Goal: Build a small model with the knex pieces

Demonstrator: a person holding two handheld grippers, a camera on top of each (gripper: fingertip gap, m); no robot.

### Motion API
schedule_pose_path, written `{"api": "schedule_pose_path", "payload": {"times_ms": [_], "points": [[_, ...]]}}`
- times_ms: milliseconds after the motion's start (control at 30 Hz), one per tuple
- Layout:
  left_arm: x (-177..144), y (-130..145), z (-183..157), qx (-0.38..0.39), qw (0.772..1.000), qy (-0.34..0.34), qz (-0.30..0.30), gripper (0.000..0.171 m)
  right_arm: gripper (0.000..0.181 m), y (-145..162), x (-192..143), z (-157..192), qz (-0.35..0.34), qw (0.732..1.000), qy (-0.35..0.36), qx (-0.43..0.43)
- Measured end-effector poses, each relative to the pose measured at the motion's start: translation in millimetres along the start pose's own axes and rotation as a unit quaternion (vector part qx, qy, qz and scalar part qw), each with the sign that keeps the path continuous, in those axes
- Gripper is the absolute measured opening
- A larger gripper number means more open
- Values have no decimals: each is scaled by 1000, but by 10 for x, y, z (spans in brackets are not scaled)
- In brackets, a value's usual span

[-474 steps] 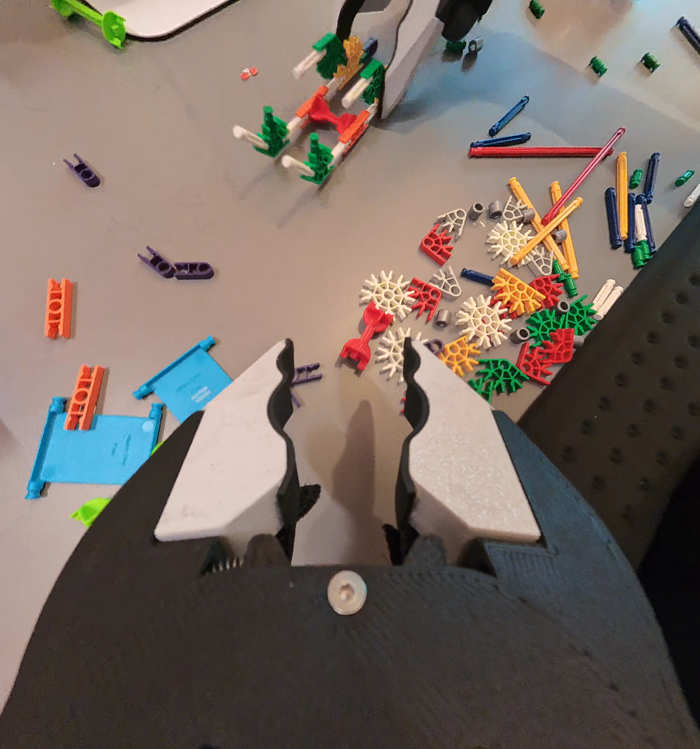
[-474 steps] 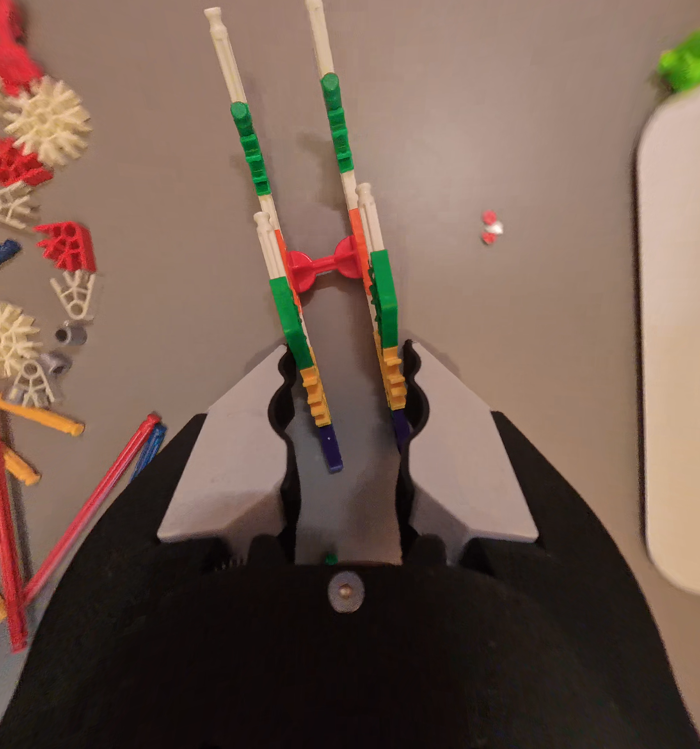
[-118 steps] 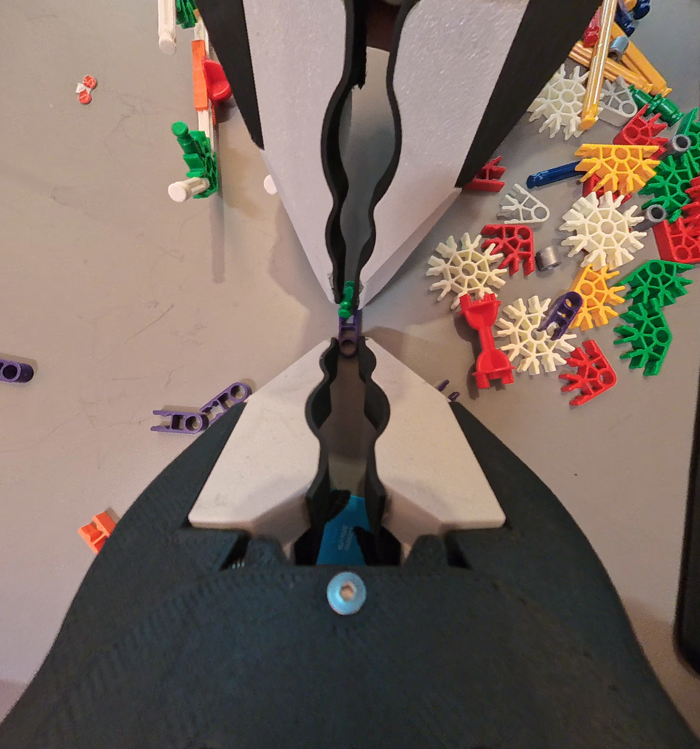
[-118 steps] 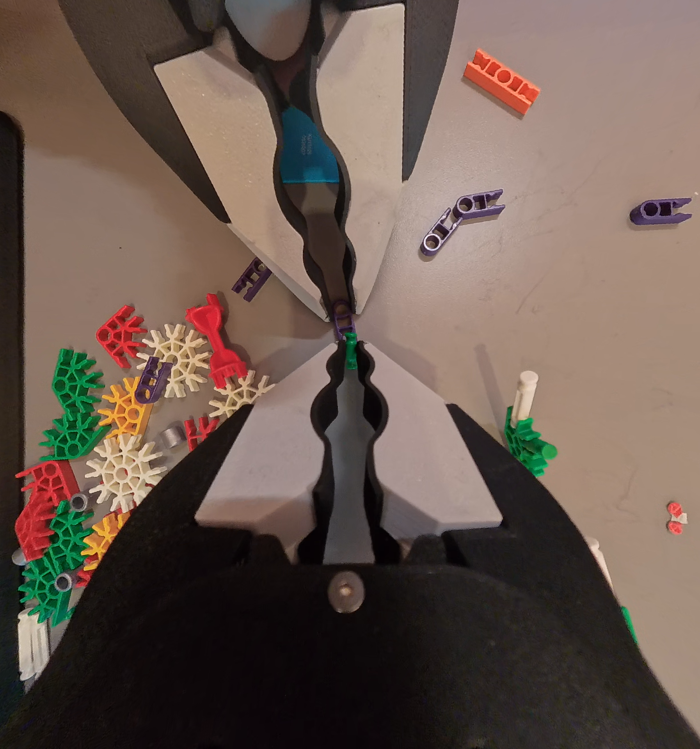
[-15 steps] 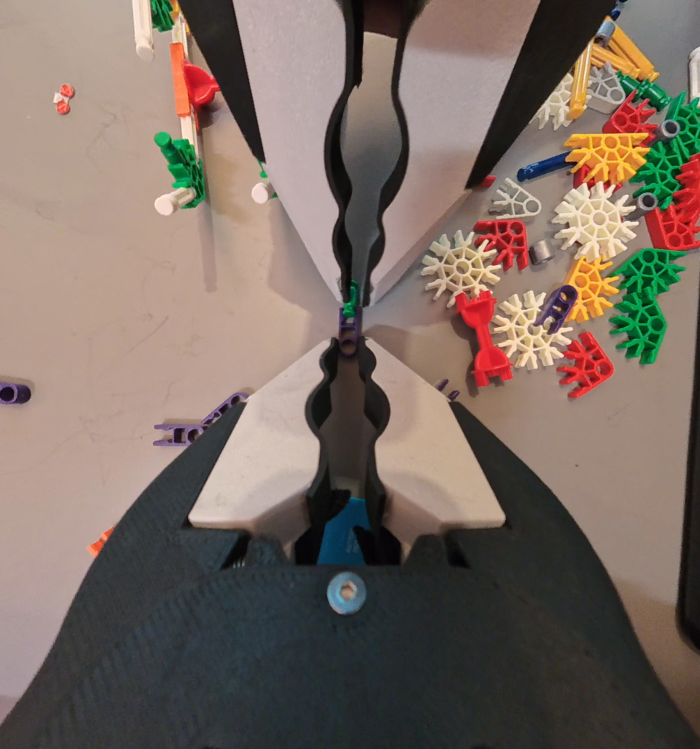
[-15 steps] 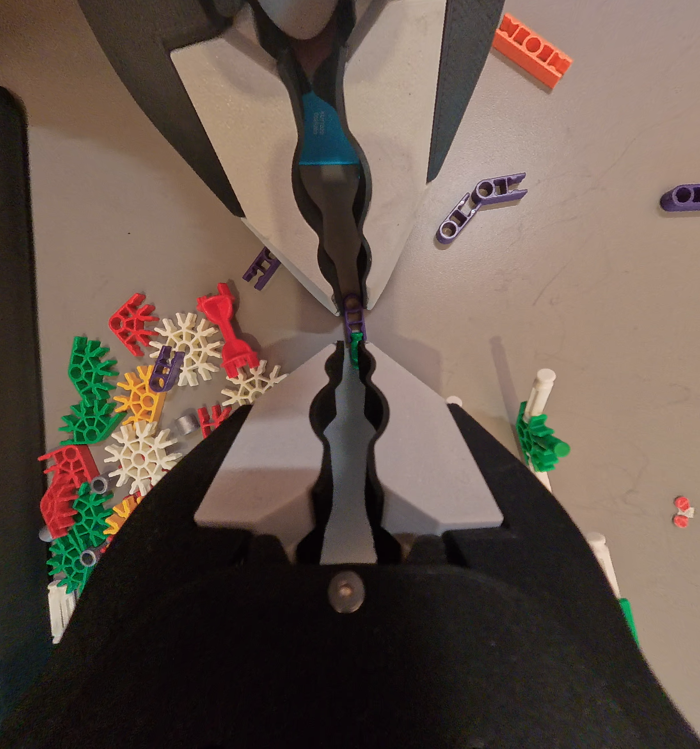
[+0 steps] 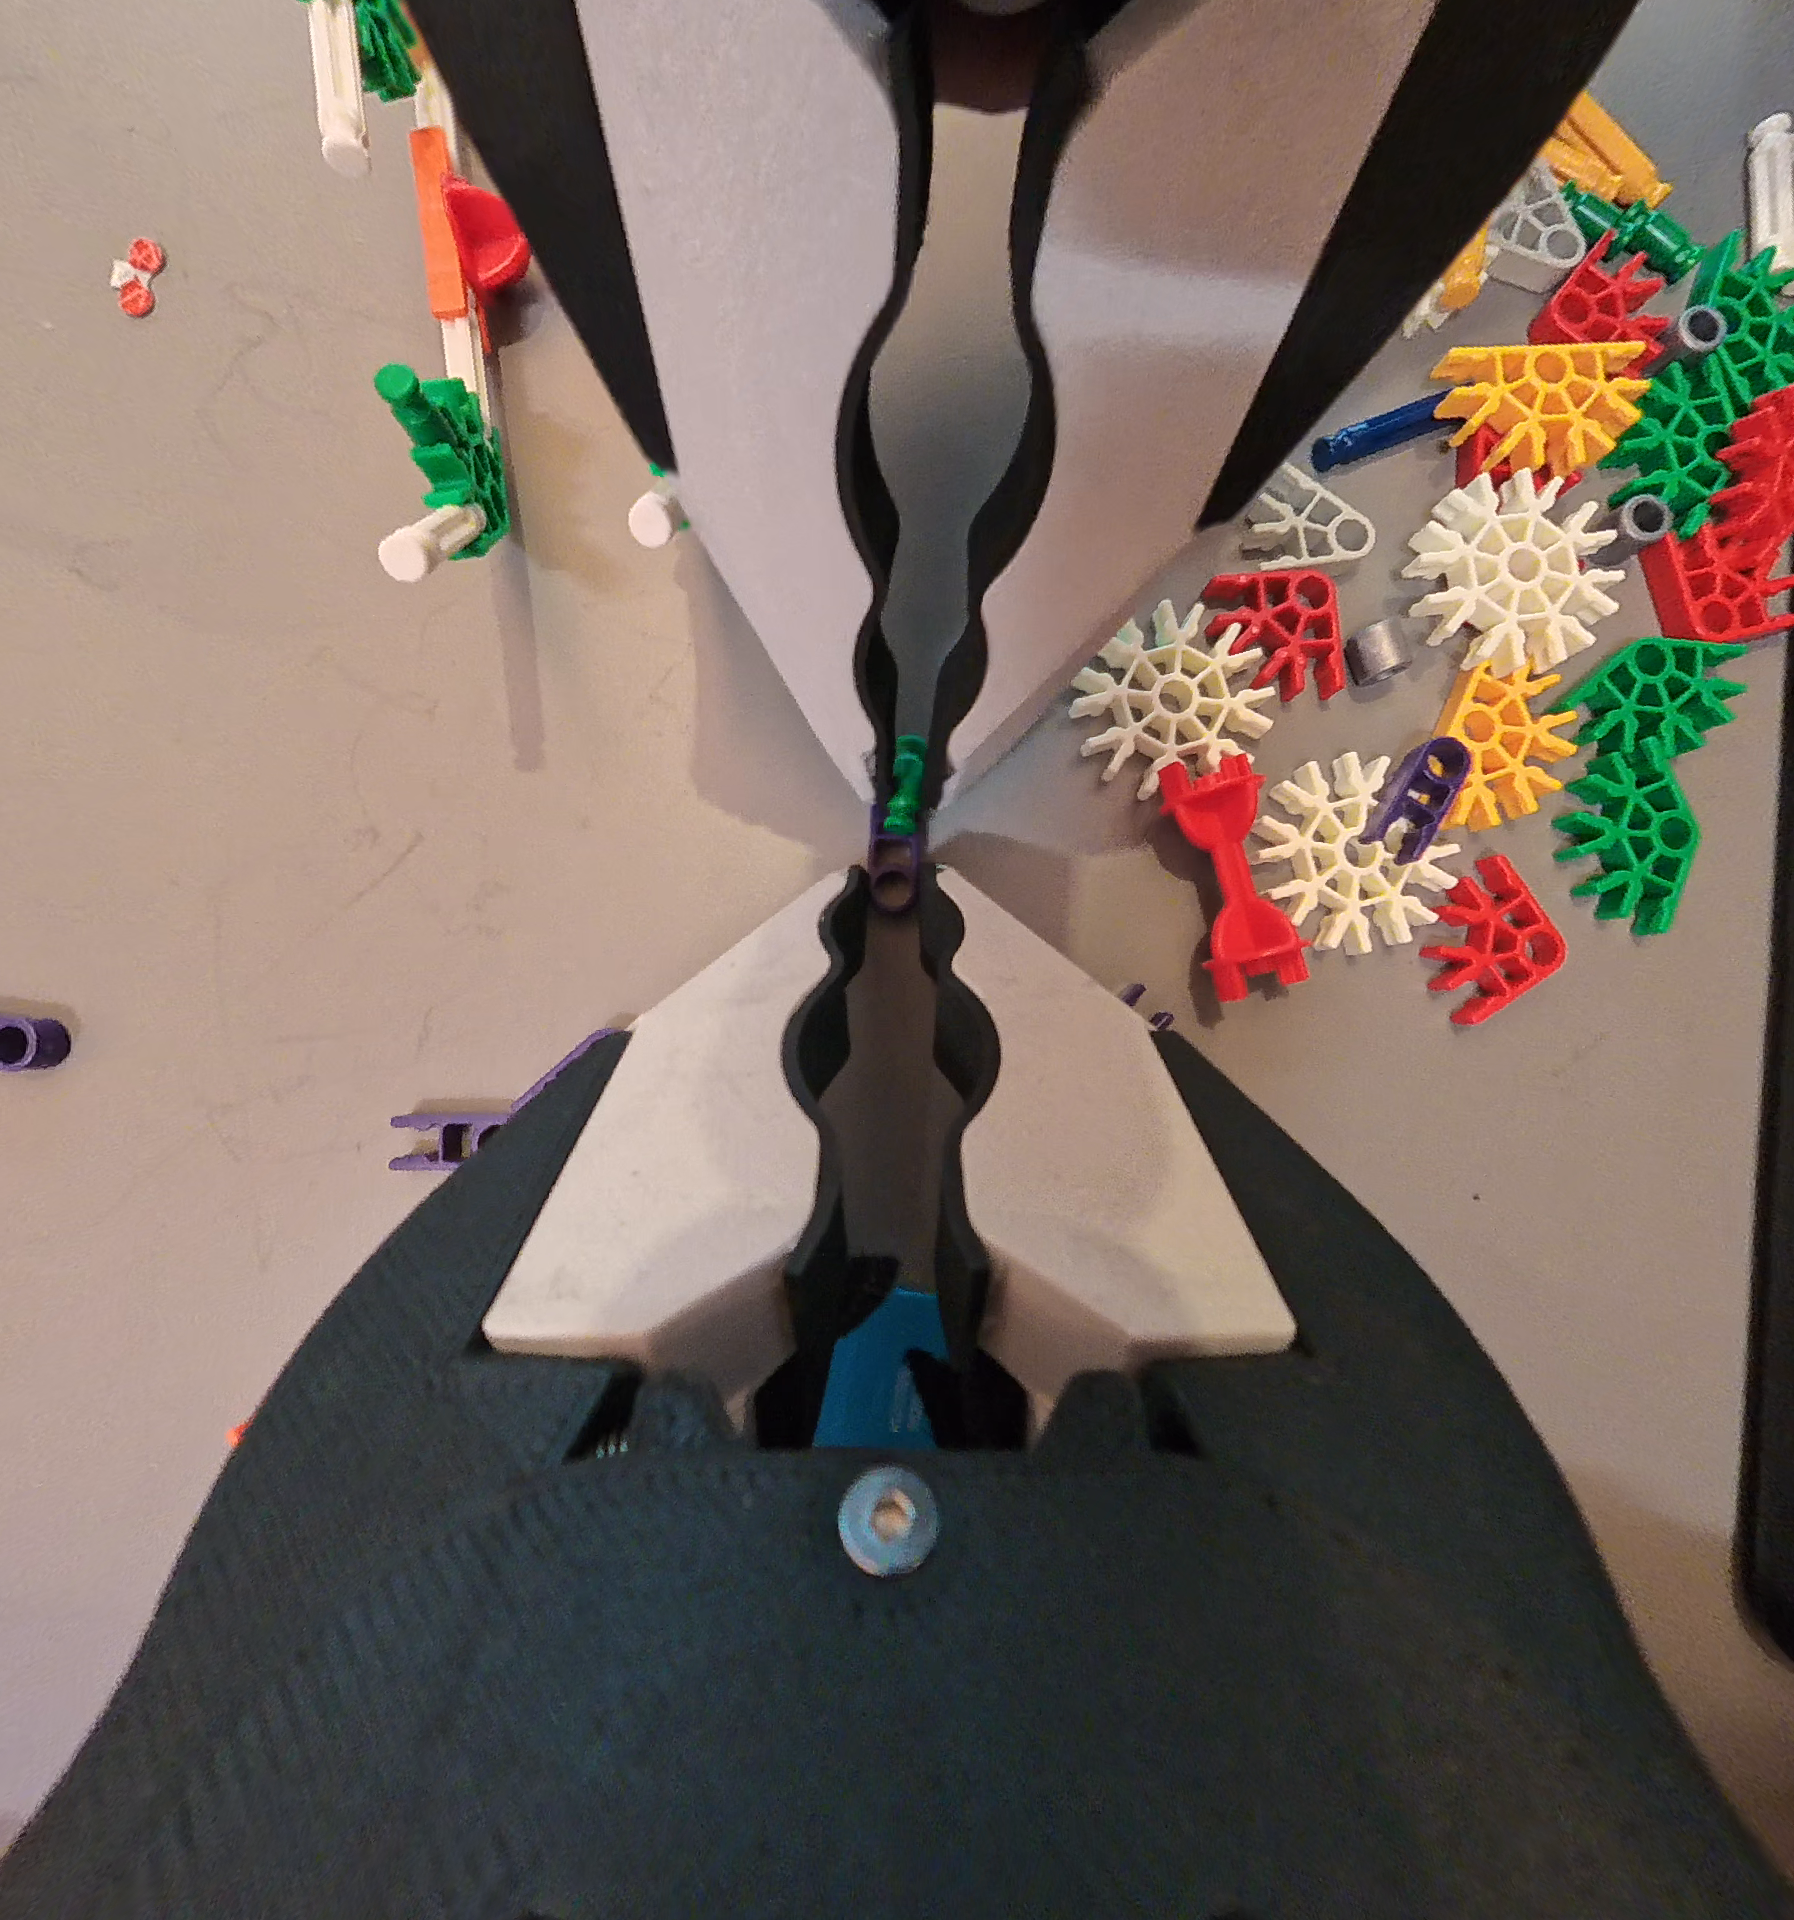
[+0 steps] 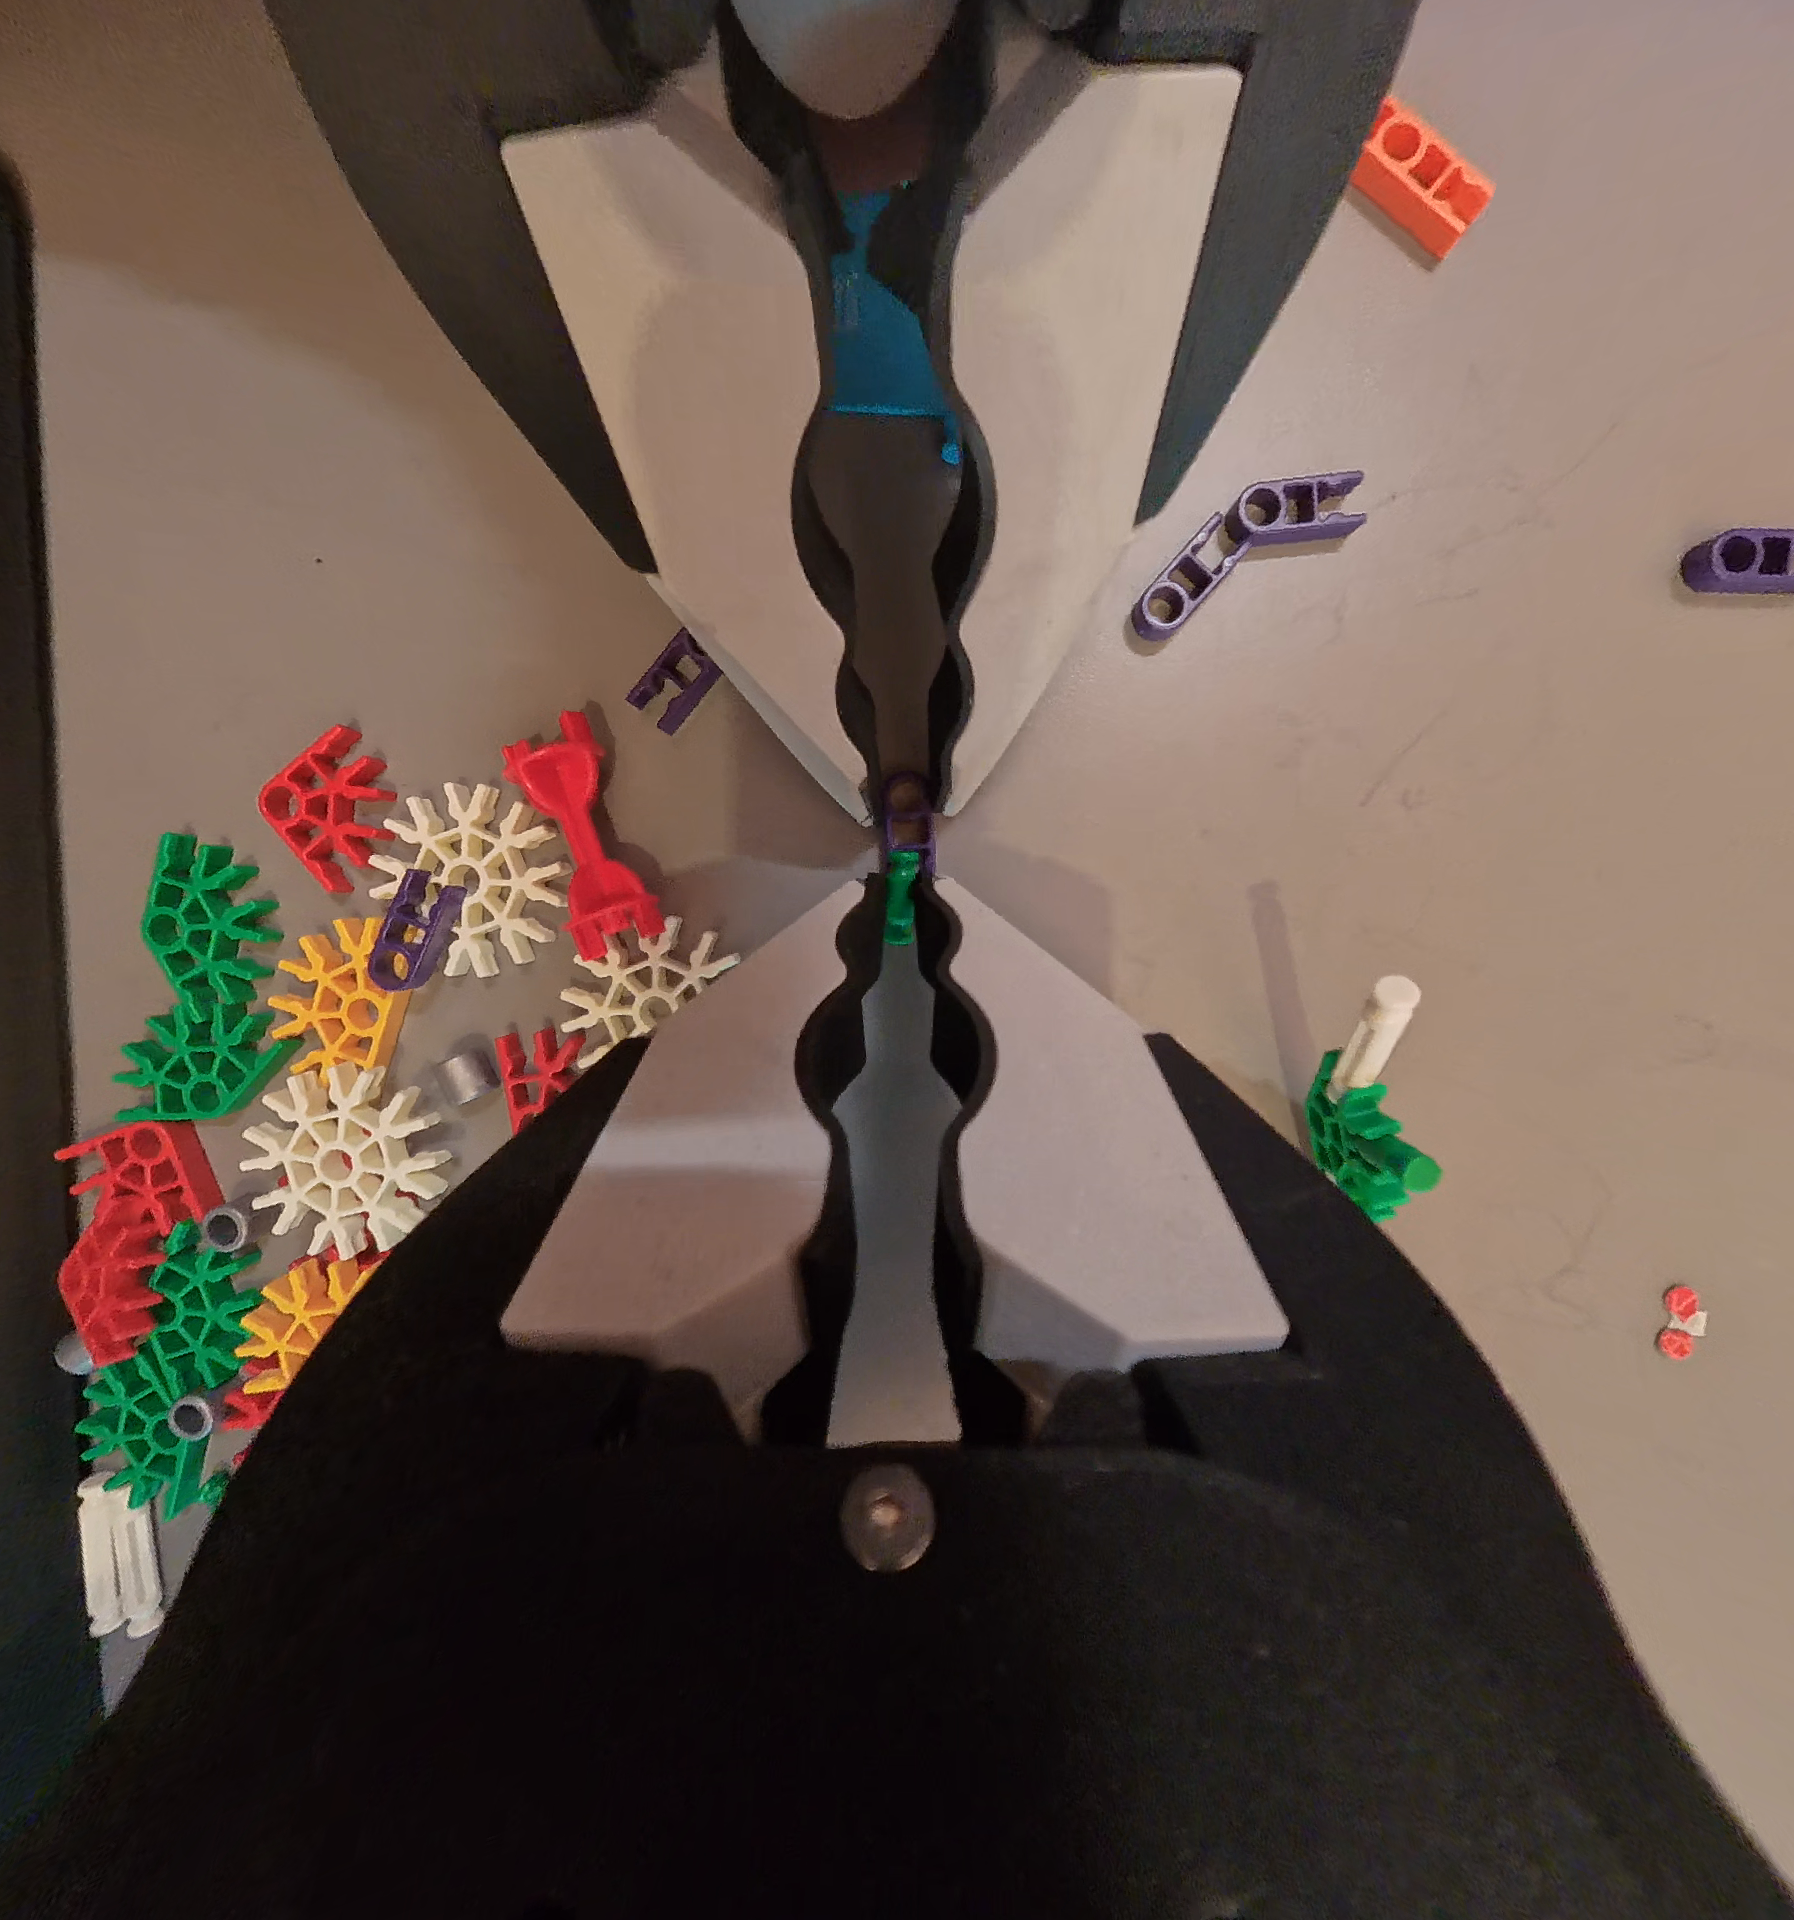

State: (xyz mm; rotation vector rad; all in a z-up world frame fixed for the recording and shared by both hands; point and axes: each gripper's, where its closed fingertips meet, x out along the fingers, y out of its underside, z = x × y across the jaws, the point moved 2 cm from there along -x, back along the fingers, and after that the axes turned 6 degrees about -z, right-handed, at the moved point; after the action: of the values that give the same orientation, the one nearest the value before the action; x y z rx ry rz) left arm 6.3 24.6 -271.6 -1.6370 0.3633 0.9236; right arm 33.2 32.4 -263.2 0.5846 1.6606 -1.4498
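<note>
The grey table [image 7: 197,779] carries everything. Above it the left gripper [image 7: 895,883] and right gripper [image 8: 898,894] meet tip to tip. The left one is pinched tight on a small purple clip [image 7: 893,862], and the right is closed on a short green peg [image 7: 908,774] whose end sits in the clip's forked mouth. From the clip, a heap of coloured snowflake pieces [image 7: 1516,566] lies off to the right in the left wrist view. A half-built frame [image 7: 446,457] stands to the upper left.
</note>
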Motion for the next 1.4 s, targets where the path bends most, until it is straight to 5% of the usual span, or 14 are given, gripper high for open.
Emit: {"api": "schedule_pose_path", "payload": {"times_ms": [1400], "points": [[13, -18, -10, -8, 1000, 22, -6, 7, 3, 29, 3, 0, 21, 999, -21, -13]]}}
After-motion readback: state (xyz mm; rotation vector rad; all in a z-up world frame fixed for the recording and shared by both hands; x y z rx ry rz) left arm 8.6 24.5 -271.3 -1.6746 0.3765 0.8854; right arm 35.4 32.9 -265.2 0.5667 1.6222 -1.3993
